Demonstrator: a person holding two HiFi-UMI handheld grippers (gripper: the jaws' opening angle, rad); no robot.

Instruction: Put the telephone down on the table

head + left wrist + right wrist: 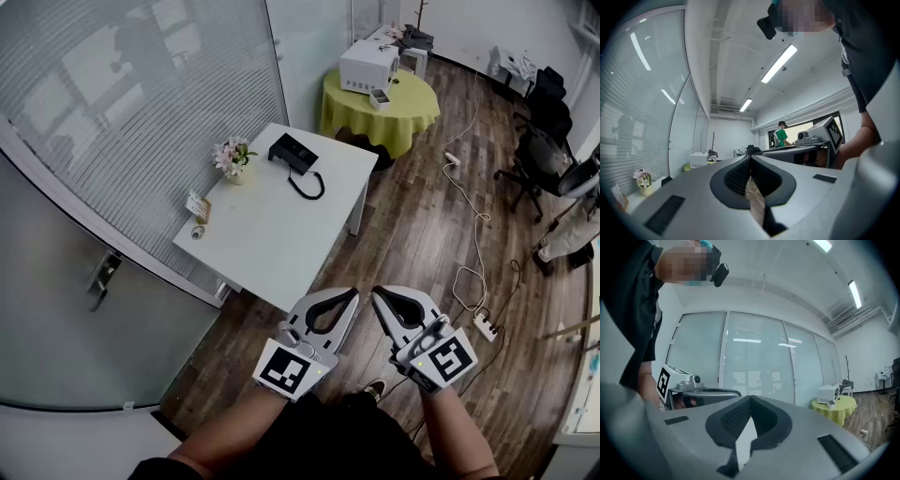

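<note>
Sitting on table (pixel 272 234), telephone (pixel 289 150) well beyond jaws.

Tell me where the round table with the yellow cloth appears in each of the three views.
Head view: the round table is at the top, a little right of centre.
Left gripper view: the round table is only a small yellow patch low on the left, far away, above the jaws.
Right gripper view: the round table is low on the right, against the glass wall.
Shared landmark: the white box standing on it shows in all three.
</note>
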